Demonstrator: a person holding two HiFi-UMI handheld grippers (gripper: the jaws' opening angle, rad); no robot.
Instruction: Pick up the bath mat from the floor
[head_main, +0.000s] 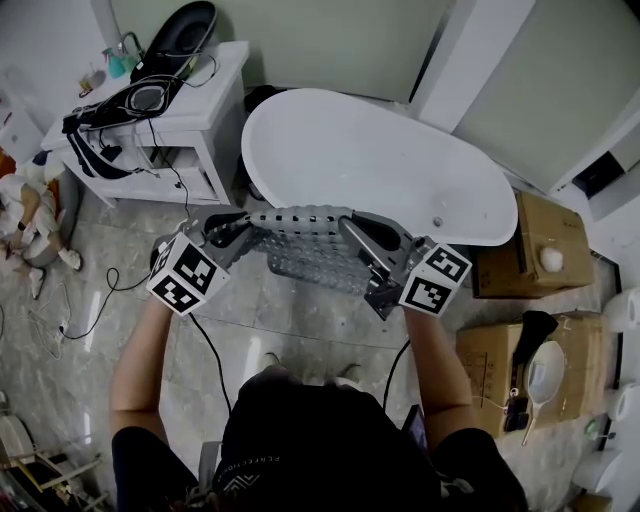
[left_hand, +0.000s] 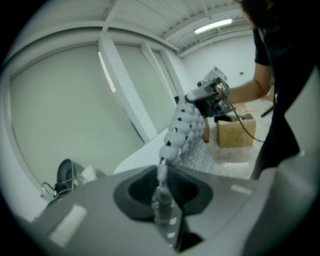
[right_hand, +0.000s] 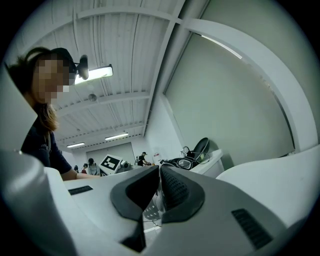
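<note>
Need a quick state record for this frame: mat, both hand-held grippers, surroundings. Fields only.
bath mat: grey, knobbly, stretched between both grippers, sagging in the middle
left hand-held gripper: shut on the mat's left end
right hand-held gripper: shut on the mat's right end
mat vs floor: mat appears lifted clear of the tiles
bathtub: white, just beyond the mat
cardboard boxes: on the floor, right of the bathtub
task state: mat looks picked up, held at both ends
</note>
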